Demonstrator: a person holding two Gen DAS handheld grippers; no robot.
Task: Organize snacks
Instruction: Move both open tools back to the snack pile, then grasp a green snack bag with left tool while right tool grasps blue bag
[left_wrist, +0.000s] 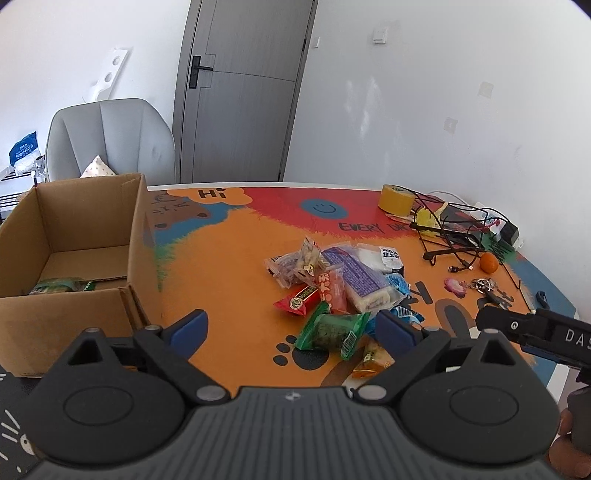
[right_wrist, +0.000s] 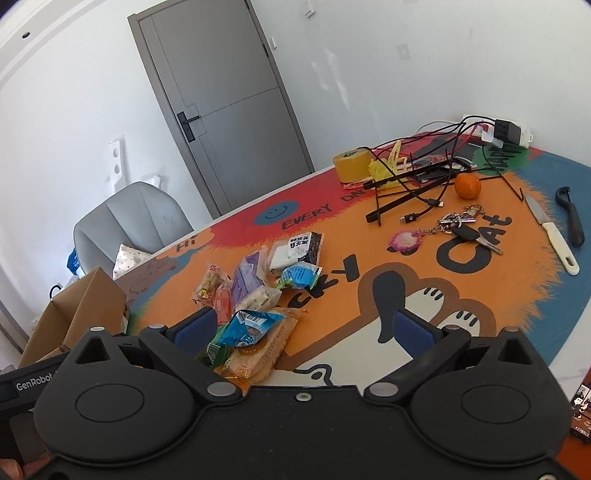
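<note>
A pile of wrapped snacks (left_wrist: 338, 284) lies on the colourful mat; it also shows in the right wrist view (right_wrist: 255, 284). A green packet (left_wrist: 332, 330) lies at the pile's near edge. A cardboard box (left_wrist: 70, 258) stands open at the left, with one green snack (left_wrist: 61, 285) inside. My left gripper (left_wrist: 291, 328) is open and empty, above the mat, with the green packet between its fingers. My right gripper (right_wrist: 303, 326) is open and empty, just over a blue packet (right_wrist: 247, 326) and an orange one (right_wrist: 258, 354). The right gripper's body also shows in the left wrist view (left_wrist: 535, 328).
A tape roll (left_wrist: 397, 199), a black wire stand with cables (left_wrist: 458, 229), an orange (left_wrist: 489, 263), keys (right_wrist: 458, 225), a knife (right_wrist: 550, 232) and a peeler (right_wrist: 570, 218) lie on the right side. A grey chair (left_wrist: 110, 136) stands behind the box.
</note>
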